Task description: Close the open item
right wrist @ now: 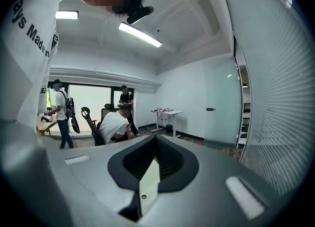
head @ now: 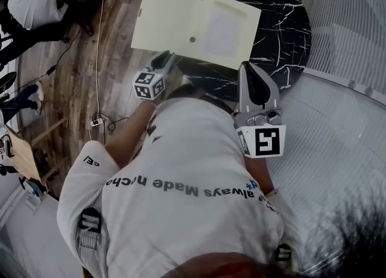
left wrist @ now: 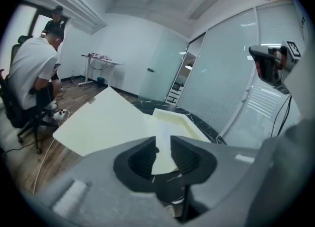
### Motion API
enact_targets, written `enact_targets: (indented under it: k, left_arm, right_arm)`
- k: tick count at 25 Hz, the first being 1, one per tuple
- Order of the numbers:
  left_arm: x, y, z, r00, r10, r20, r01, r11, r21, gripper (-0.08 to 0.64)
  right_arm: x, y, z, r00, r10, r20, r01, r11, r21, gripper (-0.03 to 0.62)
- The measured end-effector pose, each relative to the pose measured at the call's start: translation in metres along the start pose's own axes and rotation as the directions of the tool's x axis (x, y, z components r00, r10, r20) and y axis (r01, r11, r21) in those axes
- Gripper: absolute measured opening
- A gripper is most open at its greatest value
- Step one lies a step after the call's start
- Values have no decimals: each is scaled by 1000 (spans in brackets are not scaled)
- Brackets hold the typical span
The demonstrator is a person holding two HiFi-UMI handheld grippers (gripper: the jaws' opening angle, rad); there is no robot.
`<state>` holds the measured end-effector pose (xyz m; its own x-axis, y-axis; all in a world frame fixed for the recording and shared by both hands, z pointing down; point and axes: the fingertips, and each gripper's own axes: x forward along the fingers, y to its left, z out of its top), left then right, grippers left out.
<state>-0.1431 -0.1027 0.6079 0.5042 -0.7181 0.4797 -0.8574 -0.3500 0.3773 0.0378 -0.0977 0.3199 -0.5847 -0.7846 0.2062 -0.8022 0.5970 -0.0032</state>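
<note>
Left gripper [head: 161,58], jaws apart and empty, sits just beside the near edge of the open folder [head: 181,20] at upper centre of the head view; right gripper [head: 248,67], jaws together, holds nothing. Folder: thin, matt, pale yellow sheet on a black marbled table [head: 283,23], left flap overhanging; likely light, flexible, slippery, best gripped at that free edge

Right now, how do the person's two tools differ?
The left tool has jaws apart; the right tool has them meeting at the tips. The left tip is at the near edge of the open cream folder; the right is by its corner, over the black table. Both are grey with a marker cube.
</note>
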Motion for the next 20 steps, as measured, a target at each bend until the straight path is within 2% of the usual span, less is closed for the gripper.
enact_targets:
  k: [4,8,12,15,17,18,20]
  left_arm:
    - [4,24,-39,998,28,-52,-32,995,-96,119]
    - [7,51,-72,996,62,-72,-77,967,-241,133]
    - [19,71,-93,996,51,-78,-76,926,-370,152]
    - [30,83,-102,999,17,-43,-36,866,-498,204]
    - [34,92,-102,1000,18,-25,-29,830,-556,217]
    - [36,96,-101,1000,21,-20,-28,820,-571,216]
    - [39,100,-96,1000,25,-8,-25,819,-574,190]
  right_arm:
    - [3,0,-3,1000,4,-5,-4,1000,2,0]
    - [4,2,-4,1000,11,-3,-11,1000,3,0]
    - [7,2,-6,1000,14,-9,-14,1000,8,0]
    - [7,2,-8,1000,14,-12,-14,1000,11,0]
    - [7,3,-8,1000,15,-14,-15,1000,12,0]
    - [6,3,-8,1000,14,-14,-14,1000,13,0]
    - [6,2,-8,1000,11,-12,-11,1000,15,0]
